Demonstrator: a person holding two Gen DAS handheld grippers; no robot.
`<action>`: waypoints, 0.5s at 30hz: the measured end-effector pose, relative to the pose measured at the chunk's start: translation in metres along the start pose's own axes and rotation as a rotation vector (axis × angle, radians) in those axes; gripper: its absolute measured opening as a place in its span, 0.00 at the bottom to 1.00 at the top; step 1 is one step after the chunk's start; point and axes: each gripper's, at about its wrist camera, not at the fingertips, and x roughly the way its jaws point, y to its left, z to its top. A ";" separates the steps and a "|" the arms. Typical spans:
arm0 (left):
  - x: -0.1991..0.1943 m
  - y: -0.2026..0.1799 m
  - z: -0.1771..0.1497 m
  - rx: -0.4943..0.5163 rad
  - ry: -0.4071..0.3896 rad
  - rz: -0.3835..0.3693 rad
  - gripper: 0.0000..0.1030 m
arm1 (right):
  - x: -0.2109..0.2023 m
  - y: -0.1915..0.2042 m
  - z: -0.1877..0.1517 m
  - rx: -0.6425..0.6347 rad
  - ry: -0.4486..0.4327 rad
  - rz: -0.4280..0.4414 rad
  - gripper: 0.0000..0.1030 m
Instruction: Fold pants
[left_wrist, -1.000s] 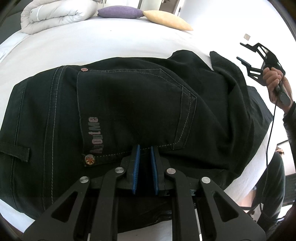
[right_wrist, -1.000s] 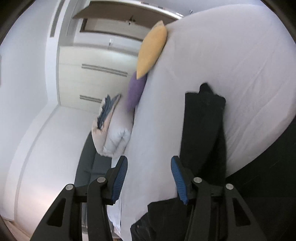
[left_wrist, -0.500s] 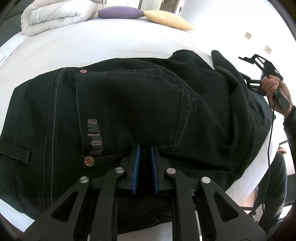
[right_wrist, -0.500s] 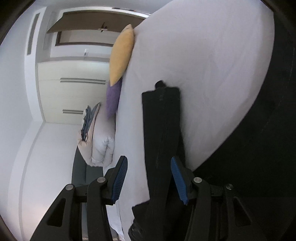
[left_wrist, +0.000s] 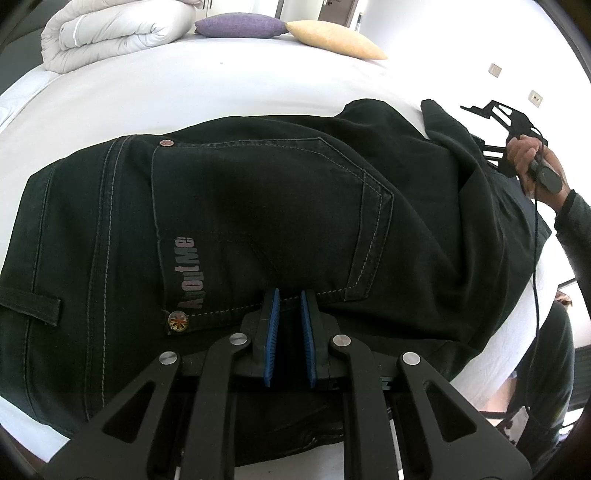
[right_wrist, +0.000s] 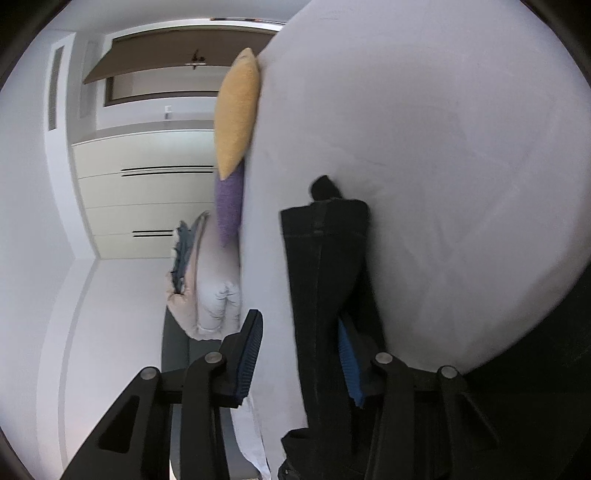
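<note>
Black denim pants (left_wrist: 258, 206) spread flat across white bed sheet (left_wrist: 155, 92), back pocket with grey lettering facing up, legs trailing toward the bed's right edge

Left gripper (left_wrist: 290, 325) with blue-padded fingers nearly together, pinching a fold of the pants just below the pocket seam

Right gripper (right_wrist: 299, 354) with jaws wide apart, straddling a hanging strip of the pants; cannot tell whether the right-hand blue pad (right_wrist: 349, 365) touches the cloth; left-hand pad clear of it. Same tool seen in the left wrist view at the far end of the legs, held in a bare hand (left_wrist: 524, 155)

Rolled white duvet (left_wrist: 110, 33), purple cushion (left_wrist: 240, 26) and yellow cushion (left_wrist: 332, 38) at the head of the bed, well apart from the pants
</note>
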 end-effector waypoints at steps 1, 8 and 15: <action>0.000 0.000 0.000 -0.001 -0.001 -0.001 0.12 | -0.001 0.000 0.001 0.002 -0.006 0.030 0.42; 0.000 0.003 0.001 0.000 -0.002 -0.005 0.12 | -0.020 -0.009 0.005 0.039 -0.083 0.126 0.42; 0.000 0.002 0.003 0.003 0.000 0.002 0.12 | -0.014 -0.010 0.009 0.041 -0.068 0.168 0.39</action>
